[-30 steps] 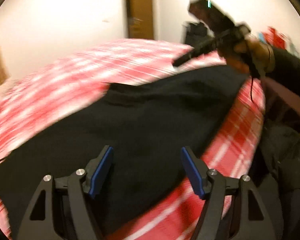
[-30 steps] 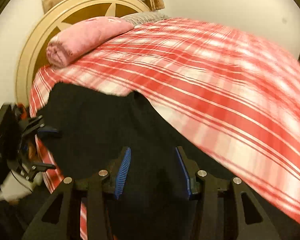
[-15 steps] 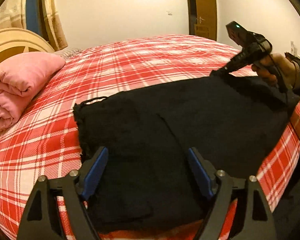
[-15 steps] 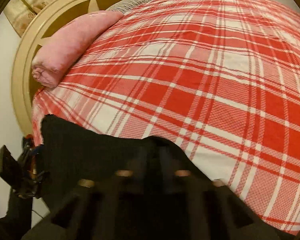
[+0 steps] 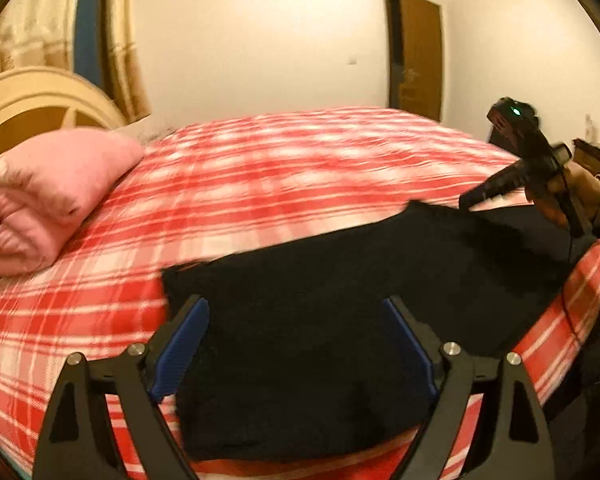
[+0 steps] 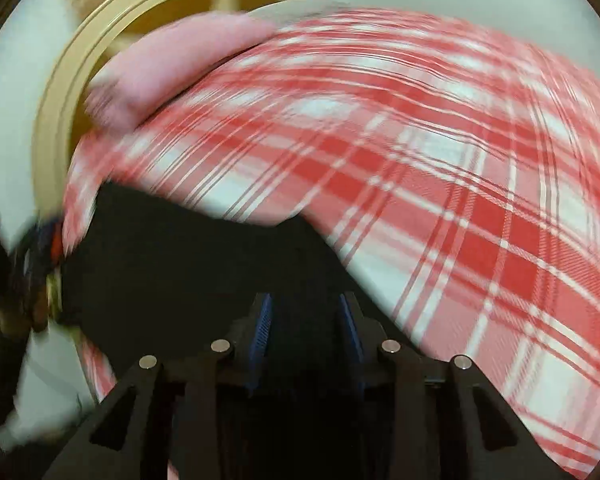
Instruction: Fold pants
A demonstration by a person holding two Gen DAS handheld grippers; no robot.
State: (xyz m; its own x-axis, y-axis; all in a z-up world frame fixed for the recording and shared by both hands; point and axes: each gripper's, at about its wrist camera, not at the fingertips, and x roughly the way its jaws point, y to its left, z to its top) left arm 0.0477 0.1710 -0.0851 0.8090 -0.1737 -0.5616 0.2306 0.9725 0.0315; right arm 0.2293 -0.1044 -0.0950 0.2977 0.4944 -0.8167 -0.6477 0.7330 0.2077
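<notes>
Black pants (image 5: 340, 300) are being spread on a plaid bed (image 5: 280, 168) beside a pink blanket (image 5: 40, 196); left gripper (image 5: 296, 344) jaws are being held spread, right gripper (image 6: 306, 336) jaws partly apart.

The pants (image 5: 340, 312) are plain black. The bed (image 5: 284, 184) wears a red-and-white plaid cover. The folded blanket (image 5: 40, 196) is solid pink. Each hand-held gripper, left (image 5: 296, 344) and right (image 6: 306, 332), is black with blue pads. The headboard (image 5: 40, 96) is cream, the door (image 5: 418, 52) brown.
</notes>
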